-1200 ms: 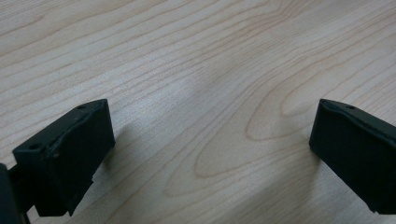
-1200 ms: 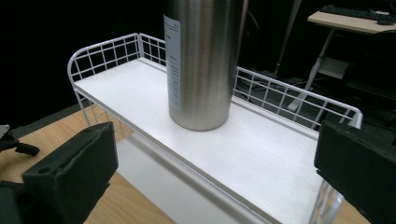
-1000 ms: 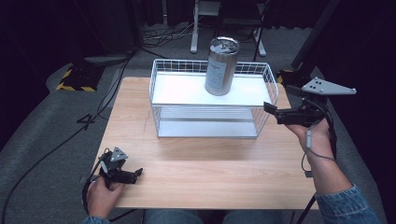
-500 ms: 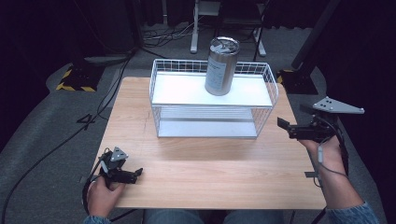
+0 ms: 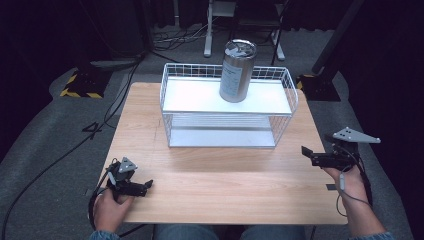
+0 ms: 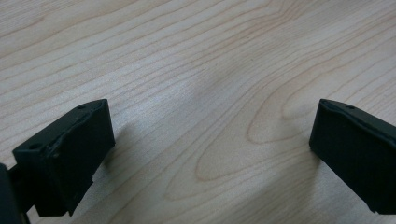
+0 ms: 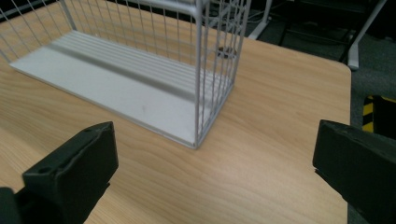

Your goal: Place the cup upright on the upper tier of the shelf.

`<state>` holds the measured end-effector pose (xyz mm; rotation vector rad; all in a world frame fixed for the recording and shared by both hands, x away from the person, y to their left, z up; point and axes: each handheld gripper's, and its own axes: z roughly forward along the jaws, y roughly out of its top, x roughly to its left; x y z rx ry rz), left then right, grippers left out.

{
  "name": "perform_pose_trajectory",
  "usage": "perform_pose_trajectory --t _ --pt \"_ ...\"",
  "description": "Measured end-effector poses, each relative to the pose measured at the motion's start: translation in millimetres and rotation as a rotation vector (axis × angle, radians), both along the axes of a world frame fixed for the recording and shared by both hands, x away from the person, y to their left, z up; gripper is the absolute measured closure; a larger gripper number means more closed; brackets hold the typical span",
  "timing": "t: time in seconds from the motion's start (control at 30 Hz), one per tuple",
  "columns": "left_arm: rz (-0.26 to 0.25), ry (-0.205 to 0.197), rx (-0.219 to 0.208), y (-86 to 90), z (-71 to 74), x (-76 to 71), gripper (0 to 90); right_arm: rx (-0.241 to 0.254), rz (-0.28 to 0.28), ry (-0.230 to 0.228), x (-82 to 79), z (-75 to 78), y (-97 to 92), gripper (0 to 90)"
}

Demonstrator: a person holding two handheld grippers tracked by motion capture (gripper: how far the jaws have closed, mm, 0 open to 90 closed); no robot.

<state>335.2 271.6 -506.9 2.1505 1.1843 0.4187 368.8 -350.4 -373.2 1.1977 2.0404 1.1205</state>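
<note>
A tall, silver, cylindrical metal can [image 5: 237, 70] stood upright on the white top shelf of a white wire two-tier rack [image 5: 227, 107] that sat toward the far side of a light wooden bench [image 5: 225, 185]. Its long axis ran vertically. Both grippers were well apart from it, near the person's edge of the bench. The right gripper [image 5: 306, 152], held in the person's right hand at the bench's right edge, had its jaws spread wide and held nothing; in the right gripper view they framed the near corner of the rack's lower shelf [image 7: 140, 100] ahead and a little to the left. From that gripper the can lay forward, to the left and higher up, beyond the rack's wire end. The left gripper [image 5: 145, 186] rested low at the near left of the bench, also released and empty; its own view showed bare wood grain [image 6: 210, 93] between its parted jaws. From it the can lay forward and to the right, farther off. The right hand looked the nearer of the two, and a reach for the can would likely have to come in level from the side, across its upright body.
</note>
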Motion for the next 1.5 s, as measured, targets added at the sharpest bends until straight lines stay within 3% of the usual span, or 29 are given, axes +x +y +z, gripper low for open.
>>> perform_pose_trajectory --t 0.67,1.03,1.17,1.27,1.3,1.33,1.37,1.5 --pt "-0.003 0.005 0.0 -0.2 0.2 0.9 0.4 -0.062 -0.052 0.105 -1.8 -87.2 -16.3 0.4" --pt "-0.003 0.006 0.0 -0.2 0.2 0.9 0.4 -0.1 -0.098 0.195 -2.9 -116.6 -13.1 0.4" --pt "-0.003 0.005 0.0 -0.2 0.2 0.9 0.4 -0.159 -0.117 0.221 -3.2 -123.5 -11.3 0.4" --pt "-0.007 0.003 0.006 0.2 0.4 1.1 0.4 -0.138 -0.128 0.243 -1.8 -127.2 -12.3 0.3" --pt "-0.003 0.005 0.001 -0.2 0.2 0.9 0.4 -0.094 -0.135 0.243 -1.1 -130.3 -14.7 0.1" --pt "-0.003 0.005 0.001 -0.2 0.2 0.9 0.4 -0.094 -0.135 0.243 -1.1 -130.3 -14.7 0.1" --pt "-0.003 0.005 0.0 -0.2 0.2 0.9 0.4 -0.077 -0.15 0.219 -1.8 -132.9 -14.9 0.1" --pt "-0.004 0.005 0.0 -0.2 0.2 1.0 0.4 -0.076 -0.161 0.217 -2.6 -132.9 -14.8 0.1"
